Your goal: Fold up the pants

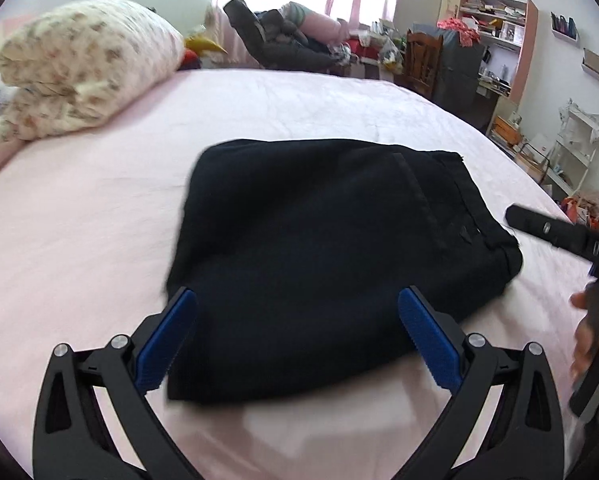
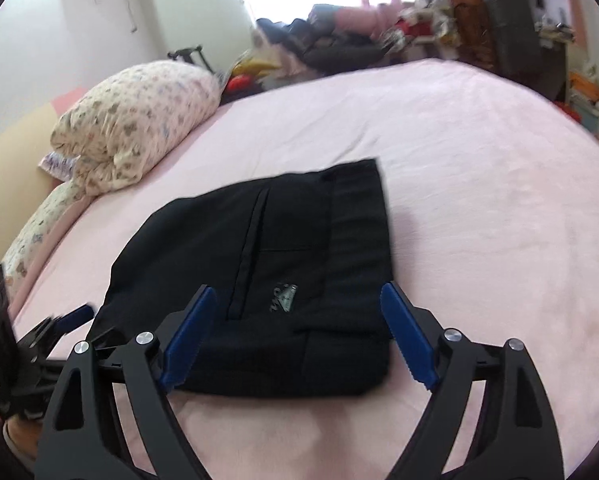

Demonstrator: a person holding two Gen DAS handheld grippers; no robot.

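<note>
At the bottom of the left wrist view, the left gripper stands wide, its blue pads spread with nothing pinched between them. The right gripper fills the bottom of its own view in the same way, jaws wide and empty. Just beyond both, in the middle of each frame, the black pants lie folded into a compact rectangle on the pink bed sheet. Farther back, at the upper left, sits a rolled floral quilt. Cluttered shelves stand at the upper right.
</note>
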